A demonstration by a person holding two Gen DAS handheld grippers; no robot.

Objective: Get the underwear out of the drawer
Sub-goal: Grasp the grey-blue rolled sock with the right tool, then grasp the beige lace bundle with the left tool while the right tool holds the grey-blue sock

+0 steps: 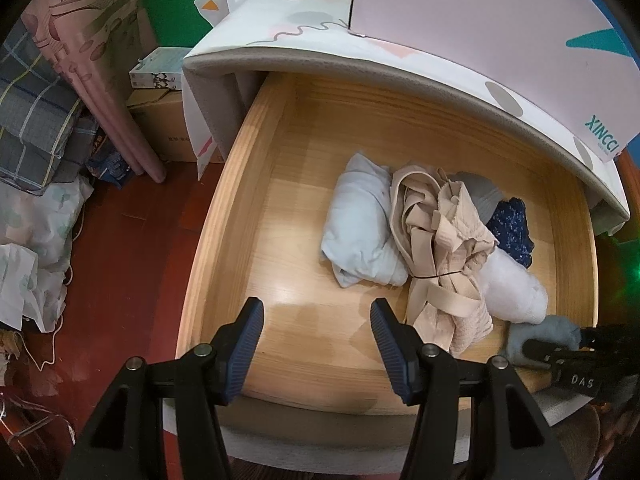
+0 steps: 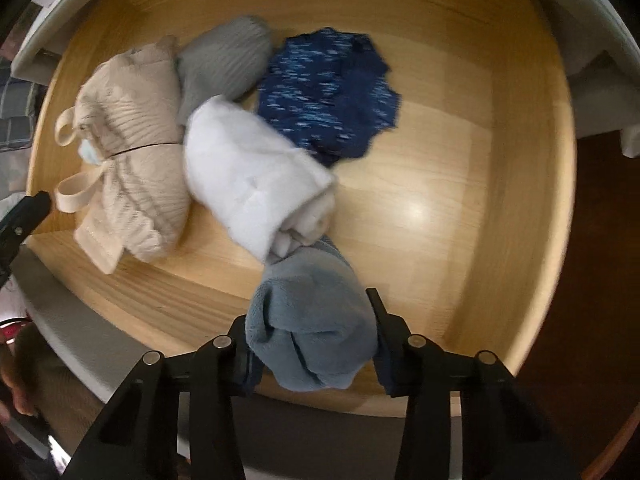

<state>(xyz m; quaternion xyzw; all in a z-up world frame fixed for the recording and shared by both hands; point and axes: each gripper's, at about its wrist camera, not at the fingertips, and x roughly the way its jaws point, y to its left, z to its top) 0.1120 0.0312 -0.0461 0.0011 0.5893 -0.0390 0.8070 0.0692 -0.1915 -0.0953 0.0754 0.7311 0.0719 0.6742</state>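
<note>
We see the wooden drawer [image 1: 240, 208] pulled open under a patterned cabinet top [image 1: 304, 20], which only our left wrist view shows. Our left gripper [image 1: 316, 320] hangs spread and empty over bare drawer floor. Our right gripper [image 2: 312, 344] clamps the rolled blue-grey underwear [image 2: 312, 332] at the drawer's front, touching a white roll [image 2: 248, 168].
</note>
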